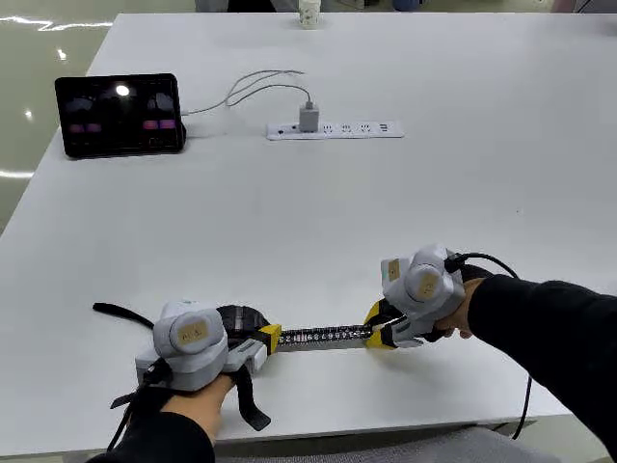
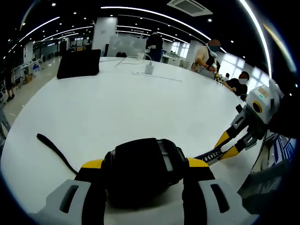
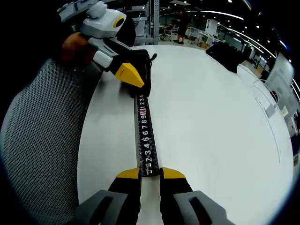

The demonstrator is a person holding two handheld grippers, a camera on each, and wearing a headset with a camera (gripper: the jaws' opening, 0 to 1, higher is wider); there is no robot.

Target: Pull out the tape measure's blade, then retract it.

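A black tape measure case (image 1: 241,321) lies near the table's front edge, and my left gripper (image 1: 258,341) is shut on it; its yellow tips clamp the case (image 2: 140,168) from both sides. A short stretch of black blade (image 1: 323,336) with white numbers runs right from the case. My right gripper (image 1: 378,326) is shut on the blade's end, with the blade (image 3: 144,140) leading straight away between its yellow fingertips (image 3: 127,174) to the case (image 3: 140,70). A black wrist strap (image 1: 120,313) trails left of the case.
A dark tablet (image 1: 120,114) stands at the back left. A white power strip (image 1: 334,129) with a plugged charger and cable lies mid-back. A small cup (image 1: 308,13) sits at the far edge. A mesh chair (image 3: 42,140) is beside the table's near edge.
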